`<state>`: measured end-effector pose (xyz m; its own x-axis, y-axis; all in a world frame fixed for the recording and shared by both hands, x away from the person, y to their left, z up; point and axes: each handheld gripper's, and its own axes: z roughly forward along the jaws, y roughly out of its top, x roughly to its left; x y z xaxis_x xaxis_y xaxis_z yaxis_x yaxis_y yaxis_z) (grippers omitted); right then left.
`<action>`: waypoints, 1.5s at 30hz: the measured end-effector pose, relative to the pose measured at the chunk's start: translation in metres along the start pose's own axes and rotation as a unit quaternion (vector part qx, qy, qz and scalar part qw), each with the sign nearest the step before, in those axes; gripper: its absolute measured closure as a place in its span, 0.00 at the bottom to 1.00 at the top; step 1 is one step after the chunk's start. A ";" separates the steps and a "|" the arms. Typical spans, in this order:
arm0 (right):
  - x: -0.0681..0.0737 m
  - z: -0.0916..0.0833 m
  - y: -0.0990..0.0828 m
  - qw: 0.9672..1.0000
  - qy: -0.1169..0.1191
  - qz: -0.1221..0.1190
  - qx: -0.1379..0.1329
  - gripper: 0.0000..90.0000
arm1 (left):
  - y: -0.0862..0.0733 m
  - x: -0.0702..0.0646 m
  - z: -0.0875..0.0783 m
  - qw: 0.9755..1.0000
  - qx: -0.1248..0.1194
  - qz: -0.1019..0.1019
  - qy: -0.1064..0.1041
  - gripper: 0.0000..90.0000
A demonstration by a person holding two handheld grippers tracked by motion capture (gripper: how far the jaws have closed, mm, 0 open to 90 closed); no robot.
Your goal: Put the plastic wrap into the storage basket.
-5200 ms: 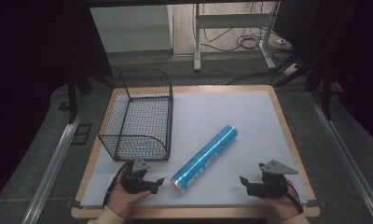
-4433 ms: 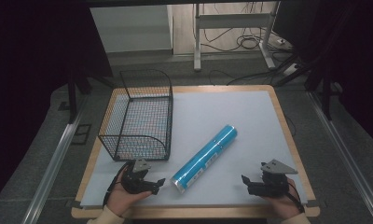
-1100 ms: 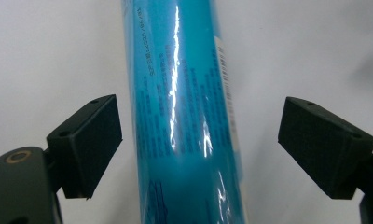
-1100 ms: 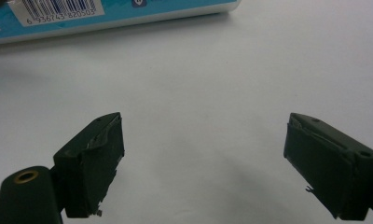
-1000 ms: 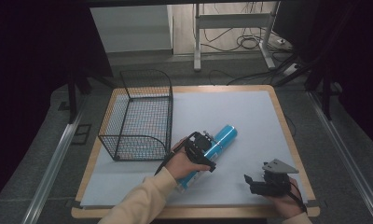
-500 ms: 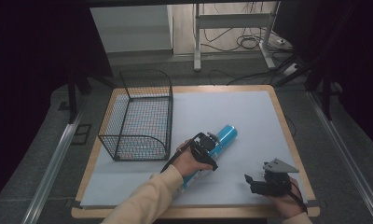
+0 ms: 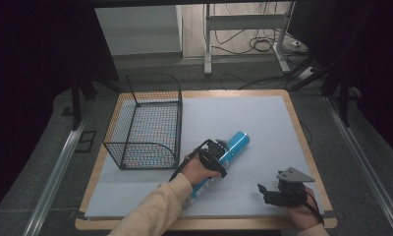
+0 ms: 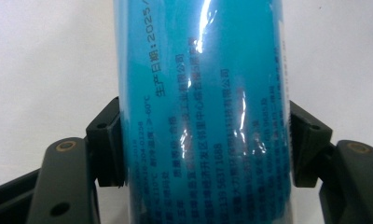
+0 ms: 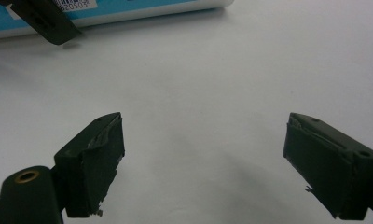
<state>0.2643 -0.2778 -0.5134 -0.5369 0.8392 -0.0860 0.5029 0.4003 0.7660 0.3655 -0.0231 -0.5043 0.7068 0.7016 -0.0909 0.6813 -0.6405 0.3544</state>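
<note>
Now the left gripper (image 7: 220,153) has come across from the near edge of the table (image 7: 243,103) and its jaws have just closed on the blue tube (image 7: 236,142), pads pressed to both sides. Landmark: wire basket (image 7: 144,123). The tube lies just right of the basket, slanting away from it, not yet lifted; judged, the grasp is made and carrying into the basket comes next. Chinese print on the tube includes a date beginning 2025 and a number, 139 5637 1688. The right gripper (image 7: 272,191), far right of the basket, rests with jaws wide apart, holding nothing
</note>
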 end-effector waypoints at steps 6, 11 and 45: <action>-0.001 0.000 0.000 1.000 -0.001 0.000 -0.002 0.14 | 0.000 0.004 -0.003 1.000 -0.002 0.002 0.003 0.35; -0.002 -0.001 0.000 1.000 -0.002 0.001 -0.004 0.14 | -0.001 0.006 -0.011 1.000 -0.002 0.008 0.003 0.35; -0.003 -0.002 0.000 1.000 -0.008 0.003 -0.001 0.14 | 0.003 0.012 -0.072 0.996 -0.085 0.004 -0.010 0.35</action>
<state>0.2646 -0.2807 -0.5123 -0.5224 0.8478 -0.0914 0.5055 0.3942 0.7675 0.3620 0.0064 -0.4371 0.7161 0.6900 -0.1053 0.6354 -0.5821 0.5073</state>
